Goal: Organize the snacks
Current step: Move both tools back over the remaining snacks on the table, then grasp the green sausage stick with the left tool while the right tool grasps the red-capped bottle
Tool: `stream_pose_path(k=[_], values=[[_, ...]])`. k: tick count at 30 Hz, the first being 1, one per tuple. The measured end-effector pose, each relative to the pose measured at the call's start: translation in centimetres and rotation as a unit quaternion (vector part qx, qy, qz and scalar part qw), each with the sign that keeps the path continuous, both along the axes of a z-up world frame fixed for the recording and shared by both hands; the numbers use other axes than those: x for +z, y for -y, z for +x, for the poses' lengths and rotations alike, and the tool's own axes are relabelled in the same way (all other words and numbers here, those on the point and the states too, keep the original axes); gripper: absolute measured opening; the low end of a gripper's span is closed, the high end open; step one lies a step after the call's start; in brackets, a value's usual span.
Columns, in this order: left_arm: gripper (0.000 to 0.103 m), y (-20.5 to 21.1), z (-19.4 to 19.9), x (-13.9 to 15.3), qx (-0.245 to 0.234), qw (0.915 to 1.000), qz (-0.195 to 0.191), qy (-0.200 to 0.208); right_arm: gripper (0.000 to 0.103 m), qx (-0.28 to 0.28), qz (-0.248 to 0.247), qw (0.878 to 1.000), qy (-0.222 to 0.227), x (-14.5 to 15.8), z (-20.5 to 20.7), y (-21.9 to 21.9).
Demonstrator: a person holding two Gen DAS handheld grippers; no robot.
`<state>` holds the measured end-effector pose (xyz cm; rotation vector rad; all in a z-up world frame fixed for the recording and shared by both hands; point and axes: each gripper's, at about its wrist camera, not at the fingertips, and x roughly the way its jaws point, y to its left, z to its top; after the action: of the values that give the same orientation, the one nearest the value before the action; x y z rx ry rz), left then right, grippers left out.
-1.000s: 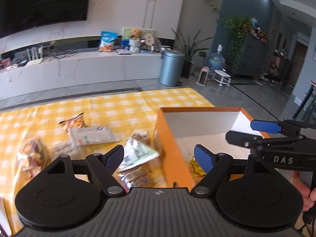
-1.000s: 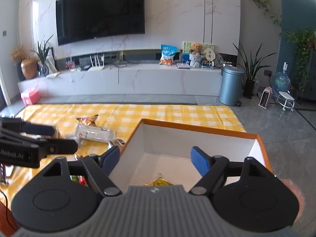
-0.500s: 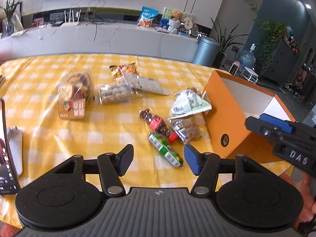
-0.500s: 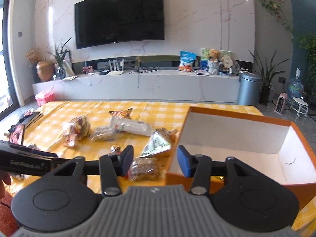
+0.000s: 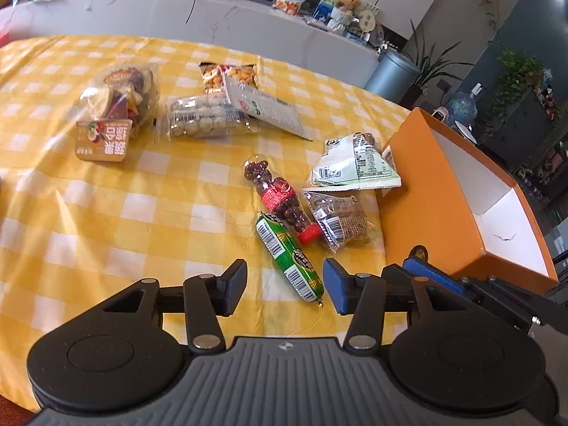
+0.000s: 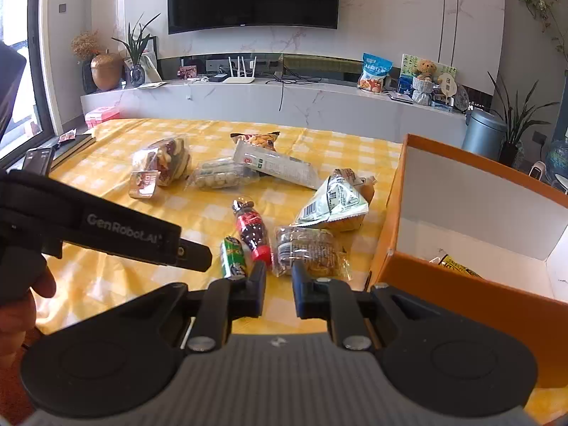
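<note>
The left gripper (image 5: 284, 285), half open and just been closing with nothing gripped, frames the green sausage stick (image 5: 289, 256) at lower centre for pickup into the orange box (image 5: 422, 209), needing descent before clamping, while the right gripper (image 6: 278, 293), jaws just closed nearly together, holds nothing.

The left gripper (image 5: 284, 289) is hanging over the yellow checked tablecloth (image 5: 106, 220), its jaws having just been closing, with the near end of the green sausage stick (image 5: 289, 255) lying between them, untouched. A bottle of chocolate beans (image 5: 280, 198) is lying against the stick, and the orange box (image 5: 422, 213) is standing open at the right.
</note>
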<state>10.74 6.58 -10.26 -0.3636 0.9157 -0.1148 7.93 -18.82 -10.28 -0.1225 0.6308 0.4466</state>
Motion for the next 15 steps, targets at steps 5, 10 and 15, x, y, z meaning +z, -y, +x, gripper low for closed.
stream_pose_path(k=[5, 10, 15], values=[[0.058, 0.2, 1.8, -1.4, 0.013, 0.9989, -0.033, -0.032, 0.014, 0.007, -0.008, 1.000, -0.013, -1.1, 1.3, -0.4], [0.058, 1.2, 3.3, -2.1, 0.013, 0.9987, -0.011, -0.048, 0.014, 0.009, -0.011, 1.000, -0.024, -1.9, 1.9, -0.4], [0.057, 1.9, 4.1, -2.9, 0.015, 0.9980, 0.010, -0.061, 0.014, 0.007, -0.007, 0.999, -0.033, -2.6, 2.7, -0.3]])
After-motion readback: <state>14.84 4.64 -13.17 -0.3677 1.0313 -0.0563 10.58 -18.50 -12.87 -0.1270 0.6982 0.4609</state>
